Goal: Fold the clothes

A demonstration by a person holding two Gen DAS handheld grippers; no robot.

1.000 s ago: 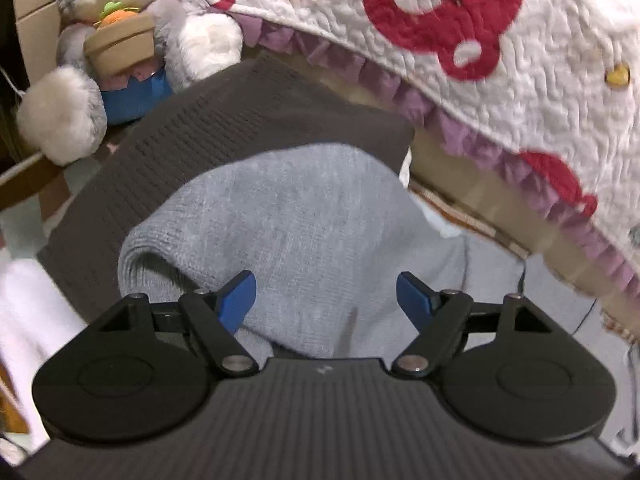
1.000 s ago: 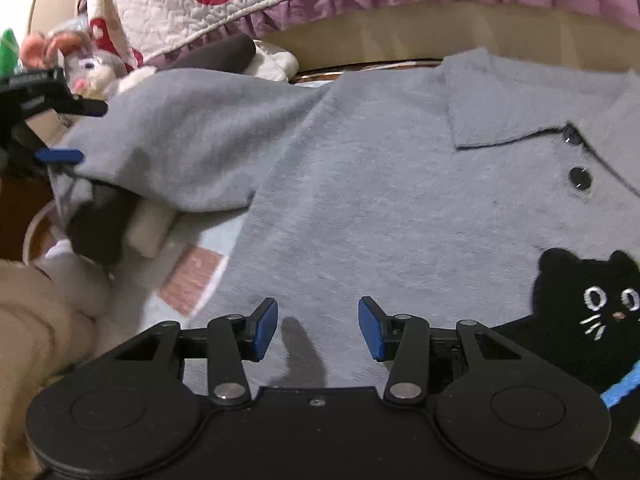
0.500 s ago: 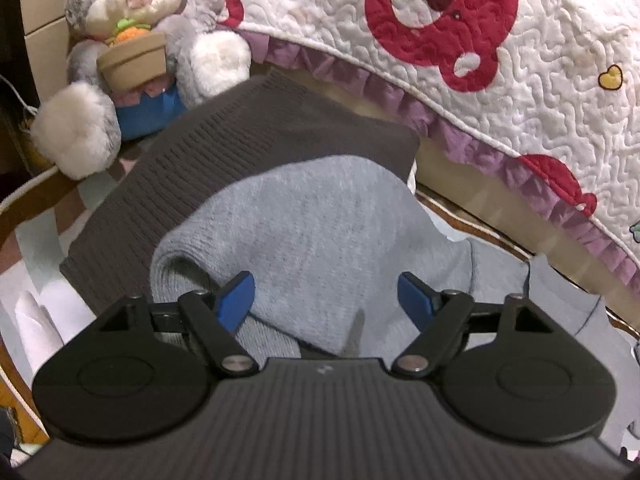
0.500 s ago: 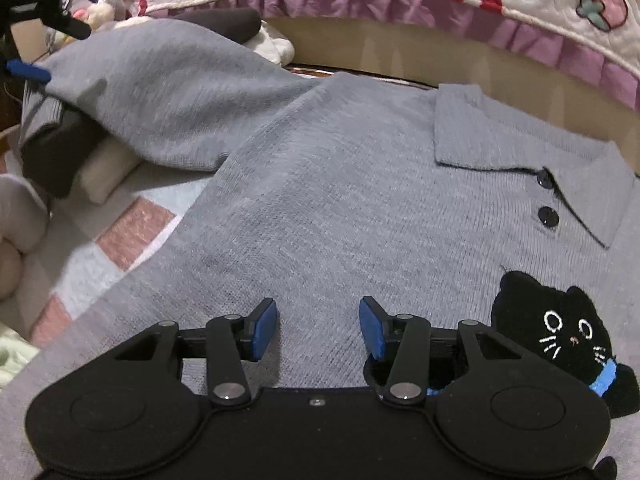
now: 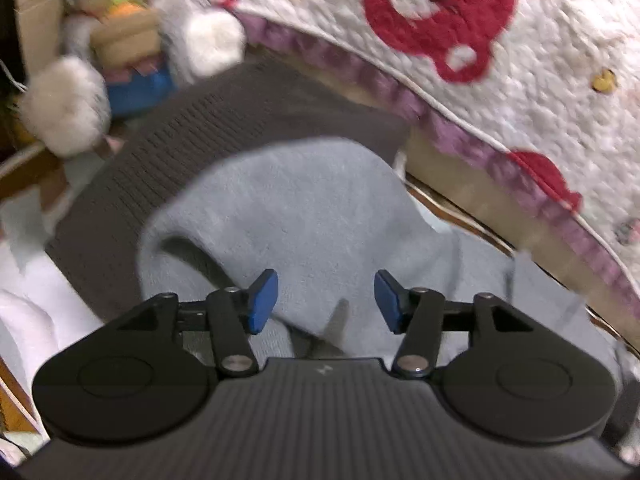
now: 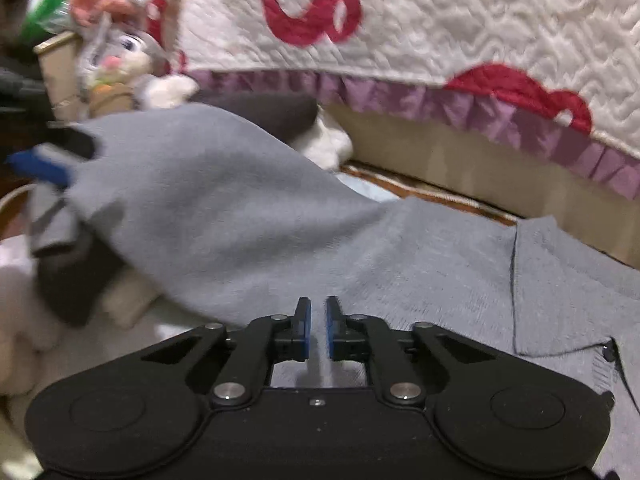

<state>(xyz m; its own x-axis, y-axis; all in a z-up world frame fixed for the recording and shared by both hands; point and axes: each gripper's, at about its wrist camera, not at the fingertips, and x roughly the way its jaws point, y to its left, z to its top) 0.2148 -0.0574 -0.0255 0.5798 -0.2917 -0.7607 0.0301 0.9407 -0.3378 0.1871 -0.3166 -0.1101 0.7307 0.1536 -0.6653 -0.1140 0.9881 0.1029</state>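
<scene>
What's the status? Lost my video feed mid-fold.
Left gripper closing, grey sleeve between its pads, not pinched. Right gripper closing over the grey polo shirt. Sleeve draped on a dark folded knit.

Both wrist views: grey sleeve (image 5: 304,216) close

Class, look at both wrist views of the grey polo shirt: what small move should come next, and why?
Probably let the left gripper finish closing on the grey sleeve. Its blue fingers straddle the cloth, closing but apparently not yet pressing. The sleeve lies draped over a dark knit garment, not folded onto the shirt body. The right gripper is closing, almost shut; whether it pinches cloth is unclear.
</scene>
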